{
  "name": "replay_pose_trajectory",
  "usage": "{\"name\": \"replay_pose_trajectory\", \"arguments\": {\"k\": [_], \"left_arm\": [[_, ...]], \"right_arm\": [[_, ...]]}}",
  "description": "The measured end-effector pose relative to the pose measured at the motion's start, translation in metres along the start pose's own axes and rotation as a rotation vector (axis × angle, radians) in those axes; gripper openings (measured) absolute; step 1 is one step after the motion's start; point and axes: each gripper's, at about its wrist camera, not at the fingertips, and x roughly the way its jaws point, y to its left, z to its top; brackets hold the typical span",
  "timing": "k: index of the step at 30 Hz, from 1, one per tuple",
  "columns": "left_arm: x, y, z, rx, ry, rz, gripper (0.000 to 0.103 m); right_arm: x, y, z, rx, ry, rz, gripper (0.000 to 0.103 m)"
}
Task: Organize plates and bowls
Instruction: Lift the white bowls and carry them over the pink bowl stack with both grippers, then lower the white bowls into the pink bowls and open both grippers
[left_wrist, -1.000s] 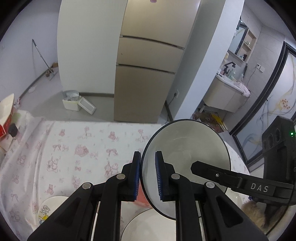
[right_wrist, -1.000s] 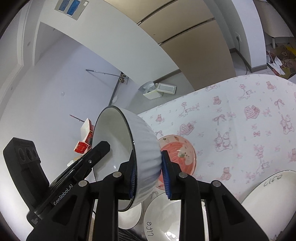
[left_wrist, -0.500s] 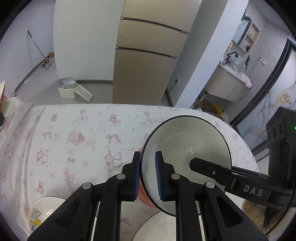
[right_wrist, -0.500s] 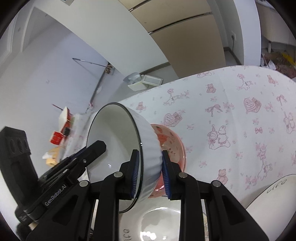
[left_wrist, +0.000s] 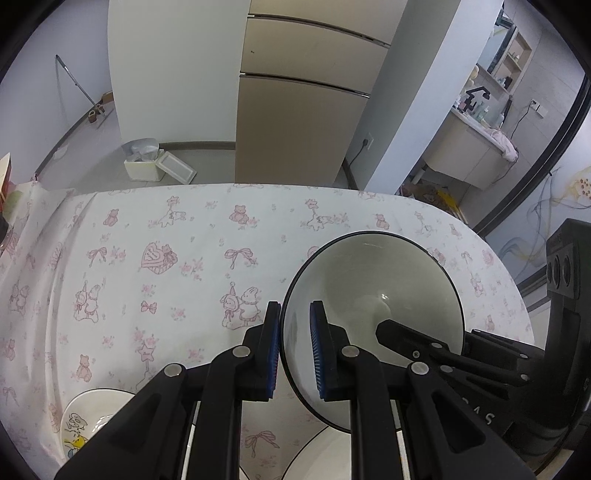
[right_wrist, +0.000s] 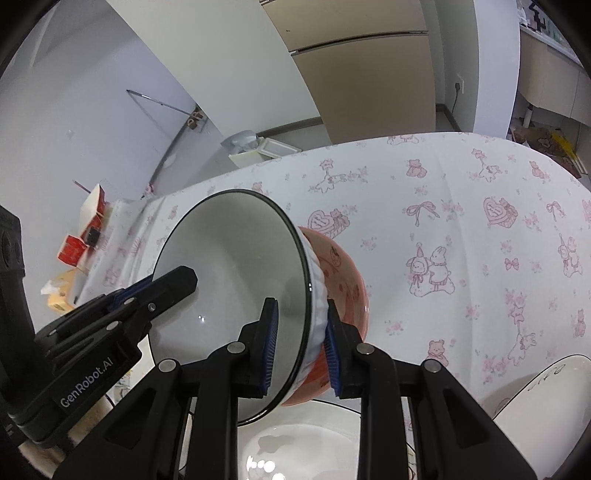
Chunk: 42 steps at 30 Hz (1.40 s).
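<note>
Bowls first: we had the white ribbed bowl (right_wrist: 236, 280) tipped on its side above the worktop (left_wrist: 192, 236), pinched from both edges. Our right gripper (right_wrist: 300, 347) had its jaws narrow across the bowl's near wall, one pad inside and one on the ribbed outside. Our left gripper (left_wrist: 294, 349) clamped the opposite rim, one pad on each side of the thin edge. Right behind the white bowl sat the pink strawberry bowl (right_wrist: 343, 273), and the white one looked to be touching or nearly nesting into it; we could not tell which. So the stacking of bowls seemed close but not finished, as we read it. Plenty was left: a plate lettered "life" (right_wrist: 546, 402) lay at the right edge, another white plate (right_wrist: 317, 443) lay directly under the grippers, and a small cartoon plate (left_wrist: 88, 421) waited at the left, all unstacked on the bear-print cloth.
</note>
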Motion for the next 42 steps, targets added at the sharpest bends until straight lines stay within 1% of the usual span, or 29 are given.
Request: {"name": "replay_pose_trajectory", "arguments": {"k": [8, 11, 13, 15, 18, 19, 22, 25, 31, 36, 39, 42], "left_arm": [[0.005, 0.001, 0.000, 0.013, 0.018, 0.027, 0.017], [0.004, 0.000, 0.000, 0.018, 0.016, 0.031, 0.017], [0.004, -0.003, -0.001, 0.031, 0.012, 0.049, 0.016], [0.006, -0.004, -0.001, 0.050, -0.002, 0.095, 0.017], [0.020, 0.000, -0.004, 0.048, 0.036, 0.062, 0.017], [0.022, -0.001, -0.004, 0.050, 0.041, 0.063, 0.017], [0.022, -0.007, -0.005, 0.073, 0.033, 0.091, 0.017], [0.023, -0.008, -0.006, 0.077, 0.036, 0.094, 0.017], [0.024, -0.011, -0.007, 0.083, 0.043, 0.090, 0.017], [0.025, -0.011, -0.007, 0.078, 0.043, 0.077, 0.017], [0.024, -0.010, -0.007, 0.073, 0.042, 0.066, 0.017], [0.024, -0.009, -0.006, 0.069, 0.041, 0.059, 0.017]], "right_arm": [[0.008, 0.009, -0.004, -0.062, 0.011, -0.041, 0.024], [0.008, 0.008, -0.004, -0.066, 0.015, -0.052, 0.024], [0.007, 0.007, -0.004, -0.076, 0.010, -0.058, 0.024], [0.005, 0.010, -0.004, -0.090, 0.002, -0.076, 0.025], [0.002, 0.011, -0.005, -0.113, -0.016, -0.119, 0.027], [0.001, 0.010, -0.005, -0.111, -0.024, -0.120, 0.027], [0.000, 0.009, -0.004, -0.113, -0.021, -0.116, 0.027], [-0.002, 0.010, -0.004, -0.124, -0.025, -0.127, 0.027], [-0.005, 0.027, -0.009, -0.207, -0.059, -0.217, 0.027], [-0.007, 0.034, -0.012, -0.268, -0.079, -0.257, 0.027], [-0.007, 0.036, -0.013, -0.316, -0.093, -0.264, 0.027], [-0.008, 0.034, -0.013, -0.338, -0.099, -0.247, 0.027]]}}
